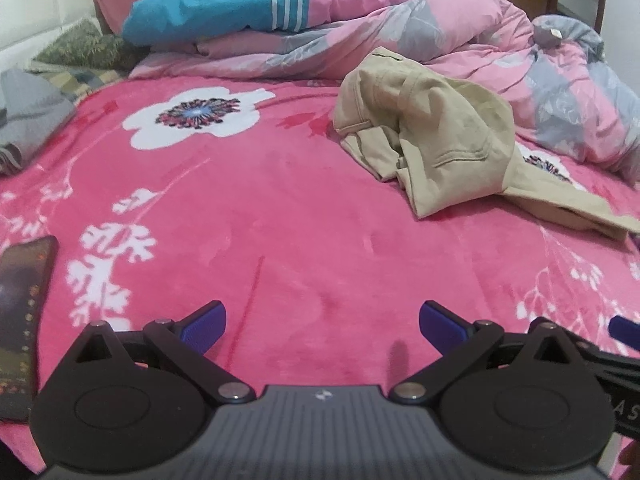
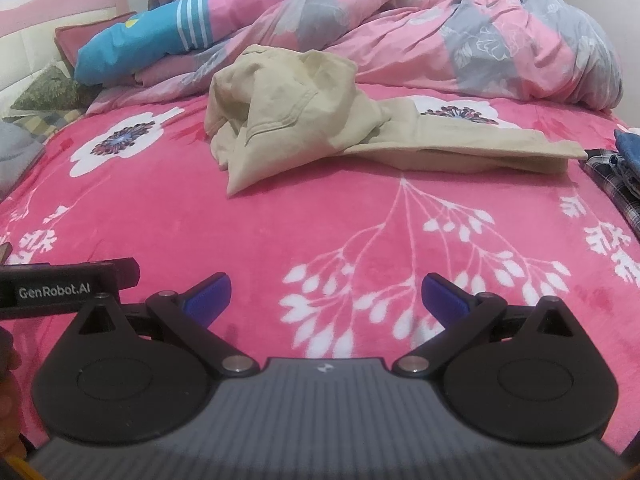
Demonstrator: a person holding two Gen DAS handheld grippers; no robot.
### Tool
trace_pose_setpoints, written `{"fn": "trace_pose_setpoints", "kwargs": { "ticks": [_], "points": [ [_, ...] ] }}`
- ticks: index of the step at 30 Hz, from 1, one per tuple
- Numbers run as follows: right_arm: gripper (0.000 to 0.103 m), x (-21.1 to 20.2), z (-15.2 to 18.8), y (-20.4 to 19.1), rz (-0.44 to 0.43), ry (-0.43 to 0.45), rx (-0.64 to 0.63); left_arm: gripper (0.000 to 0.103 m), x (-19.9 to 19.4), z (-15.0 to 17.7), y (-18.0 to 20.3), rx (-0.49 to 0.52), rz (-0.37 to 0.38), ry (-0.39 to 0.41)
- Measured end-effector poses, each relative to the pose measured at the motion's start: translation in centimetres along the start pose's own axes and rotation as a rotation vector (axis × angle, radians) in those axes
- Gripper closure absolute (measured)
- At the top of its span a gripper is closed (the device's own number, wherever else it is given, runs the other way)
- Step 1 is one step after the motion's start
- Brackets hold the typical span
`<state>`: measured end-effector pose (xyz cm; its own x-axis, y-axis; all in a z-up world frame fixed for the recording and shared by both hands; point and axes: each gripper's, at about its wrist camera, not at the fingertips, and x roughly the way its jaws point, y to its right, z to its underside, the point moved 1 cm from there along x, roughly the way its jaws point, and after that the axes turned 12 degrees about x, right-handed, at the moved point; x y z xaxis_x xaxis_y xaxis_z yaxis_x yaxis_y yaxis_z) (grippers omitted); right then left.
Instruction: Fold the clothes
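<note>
Left tool: jaws spread wide, released, nothing between the blue pads. It hovers low over the pink floral blanket that covers the bed.

Right tool: jaws likewise spread wide, released, empty. It sits just beside the left tool; its blue fingertip shows at the 3 o'clock edge of the left wrist view, and the left tool's black body, lettered "GenRobot.AI", shows at 9 o'clock in the right wrist view.

Task item: beige trousers, crumpled in a heap on the blanket, well apart from both tools.
- Left wrist view: heap at 1 o'clock, one leg trailing toward 3 o'clock.
- Right wrist view: heap at 12 o'clock, one leg lying flat and stretched toward 2 o'clock, partly covering a white flower print.

Surroundings:
- Pink-and-grey duvet, bunched along the far side of the bed, behind the trousers.
- Blue and pink pillow with white stripes, at 11 o'clock, resting on the duvet.
- Grey garment at 9 o'clock on the left edge of the bed.
- Phone, lying on the blanket at 8 o'clock, near the left tool.
- Plaid cloth with denim on top, at 3 o'clock in the right wrist view, just beyond the trouser leg end
</note>
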<state>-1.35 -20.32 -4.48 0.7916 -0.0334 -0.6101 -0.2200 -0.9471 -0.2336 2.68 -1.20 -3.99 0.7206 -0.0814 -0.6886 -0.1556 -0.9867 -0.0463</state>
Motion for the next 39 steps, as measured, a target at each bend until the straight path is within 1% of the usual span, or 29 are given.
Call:
{"fn": "trace_pose_setpoints", "kwargs": {
  "ticks": [4, 7, 12, 16, 19, 22, 26, 29, 30, 32, 34, 35, 36, 37, 38, 39],
  "points": [
    [0.001, 0.3, -0.1, 0.2, -0.013, 0.017, 0.005, 0.0, 0.6, 0.0, -0.3, -0.046, 0.032, 0.016],
    [0.001, 0.4, -0.5, 0.5, -0.029, 0.048, 0.003, 0.0, 1.3, -0.2, -0.7, -0.085, 0.076, 0.041],
    [0.001, 1.1, -2.2, 1.7, -0.06, 0.09, 0.022, 0.0, 2.7, -1.5, -1.3, -0.132, 0.139, 0.076],
    [0.001, 2.6, -4.5, 2.2, -0.085, 0.105, 0.029, 0.0, 4.3, -3.6, -1.4, -0.104, 0.136, 0.097],
    [0.001, 4.2, -7.2, 2.1, -0.118, 0.116, 0.017, 0.0, 5.7, -5.5, -1.3, -0.066, 0.124, 0.12],
    [0.001, 6.0, -10.4, 1.9, -0.172, 0.132, 0.008, 0.0, 7.4, -7.3, -1.0, -0.033, 0.124, 0.137],
    [0.001, 10.0, -14.1, 1.5, -0.231, 0.104, 0.001, 0.001, 9.4, -9.2, -0.1, 0.018, 0.143, 0.155],
    [0.001, 13.1, -16.9, 1.1, -0.275, 0.08, -0.004, 0.008, 10.6, -10.0, 0.9, 0.07, 0.174, 0.162],
    [0.001, 14.1, -17.8, 1.0, -0.289, 0.072, -0.005, 0.009, 11.1, -10.2, 1.4, 0.087, 0.188, 0.158],
    [0.001, 16.2, -19.6, 0.8, -0.318, 0.056, -0.009, 0.015, 11.9, -10.3, 2.1, 0.109, 0.224, 0.147],
    [0.001, 18.2, -21.4, 0.6, -0.347, 0.04, -0.012, 0.027, 12.5, -10.2, 2.8, 0.124, 0.258, 0.133],
    [0.002, 19.2, -22.4, 0.5, -0.362, 0.032, -0.013, 0.029, 12.8, -10.2, 3.1, 0.129, 0.271, 0.123],
    [0.002, 20.2, -23.0, 0.4, -0.37, 0.017, -0.014, 0.034, 13.0, -10.1, 3.3, 0.133, 0.277, 0.115],
    [0.002, 21.2, -23.5, 0.2, -0.375, -0.002, -0.014, 0.035, 13.2, -10.1, 3.5, 0.135, 0.279, 0.108],
    [0.005, 22.1, -23.8, 0.2, -0.385, -0.026, -0.01, 0.036, 13.3, -10.1, 3.7, 0.14, 0.274, 0.107],
    [0.01, 23.0, -24.1, 0.2, -0.395, -0.064, 0.005, 0.039, 13.4, -10.0, 3.9, 0.145, 0.265, 0.109]
  ]
}}
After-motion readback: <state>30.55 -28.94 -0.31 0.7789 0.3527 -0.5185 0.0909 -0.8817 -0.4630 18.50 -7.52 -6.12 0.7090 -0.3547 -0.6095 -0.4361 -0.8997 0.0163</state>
